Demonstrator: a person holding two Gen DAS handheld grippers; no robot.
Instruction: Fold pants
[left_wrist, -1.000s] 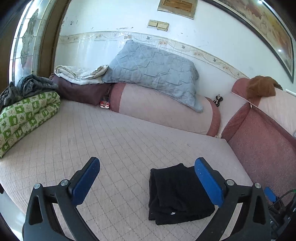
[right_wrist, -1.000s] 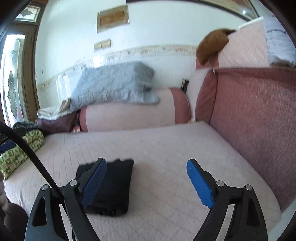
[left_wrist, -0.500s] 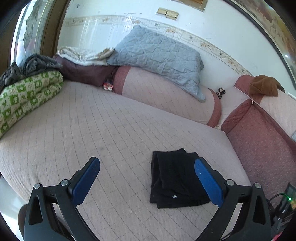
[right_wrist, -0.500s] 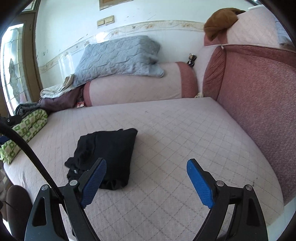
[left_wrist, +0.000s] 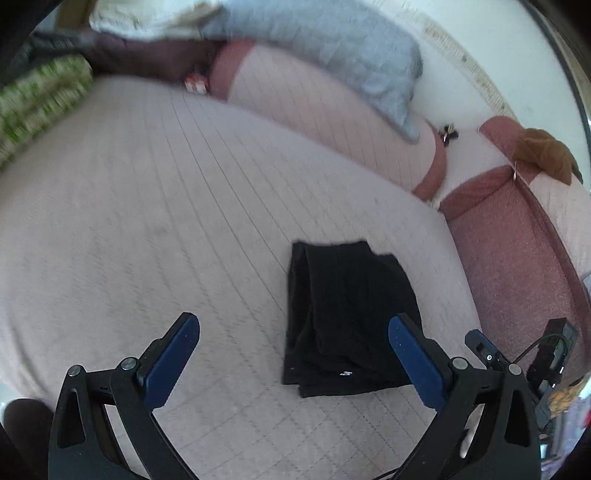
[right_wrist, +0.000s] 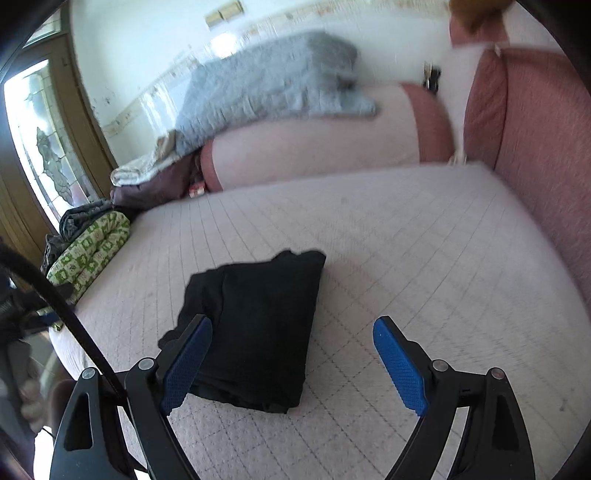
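Observation:
Black pants (left_wrist: 343, 314) lie folded into a compact rectangle on the pink quilted couch seat (left_wrist: 147, 229). They also show in the right wrist view (right_wrist: 258, 332). My left gripper (left_wrist: 295, 363) is open and empty, above the seat, with the pants ahead near its right finger. My right gripper (right_wrist: 293, 363) is open and empty, with the pants ahead under its left finger.
A pink bolster (left_wrist: 325, 110) with a grey pillow (left_wrist: 332, 44) runs along the back. A green patterned blanket (right_wrist: 92, 251) lies at the left end. A red cushioned armrest (right_wrist: 546, 155) stands on the right. A brown cloth (left_wrist: 546, 153) sits on the armrest.
Both grippers have tilted downward and moved closer to the seat, so the pants sit higher and larger in view. The pants have not moved. Both grippers stay open.

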